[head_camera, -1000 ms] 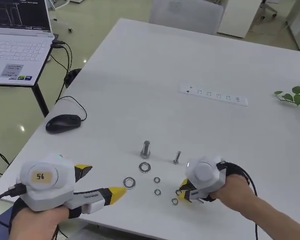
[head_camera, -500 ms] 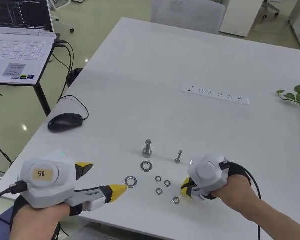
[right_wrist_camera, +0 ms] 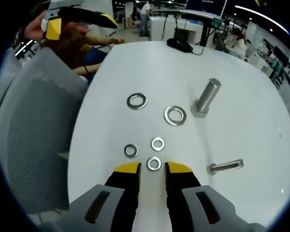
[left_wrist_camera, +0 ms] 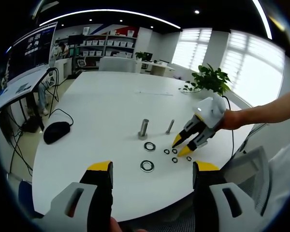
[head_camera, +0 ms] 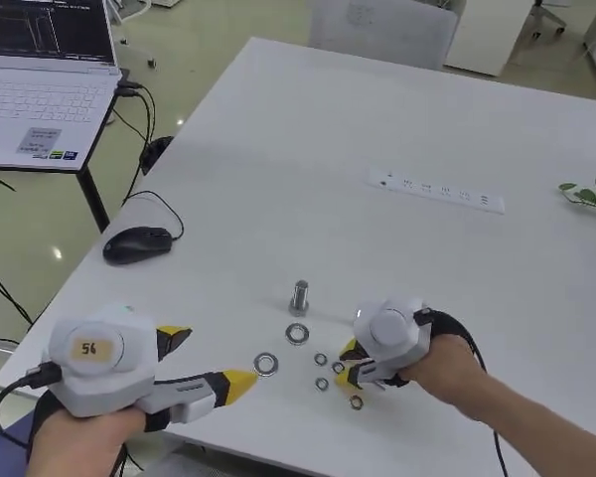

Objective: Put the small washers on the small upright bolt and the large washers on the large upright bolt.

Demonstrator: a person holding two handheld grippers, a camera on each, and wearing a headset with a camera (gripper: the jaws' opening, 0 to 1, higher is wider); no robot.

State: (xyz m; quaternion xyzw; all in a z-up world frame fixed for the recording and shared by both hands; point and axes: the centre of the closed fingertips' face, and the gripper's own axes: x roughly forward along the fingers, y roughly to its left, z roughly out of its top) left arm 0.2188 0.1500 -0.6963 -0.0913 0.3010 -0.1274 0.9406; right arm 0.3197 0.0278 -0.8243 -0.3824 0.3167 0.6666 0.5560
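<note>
Right gripper has moved left over the white tabletop since a second ago and now sits in among the small washers. In the head view it now covers the spot where the small bolt stood. Left gripper keeps much the same place at the table's near edge.

Right gripper view: the jaws stand a narrow gap apart, a little wider than one washer, and clamp nothing. The nearest small silver washer lies flat between the two yellow tips, hole upward, and seems to touch neither. A second small washer lies just beyond it, and a third small washer sits off the left tip. Farther out lie two large silver washers, one just beside the large silver bolt and the other to its left.

The large silver bolt stands head down, shank up, long axis vertical. The small silver bolt stands upright beside it in the left gripper view. The fisheye of the right gripper view draws it sideways, to the right of the jaws.

Left gripper view: the jaws are wide apart and empty, aimed toward the washers but well short of them.
</note>
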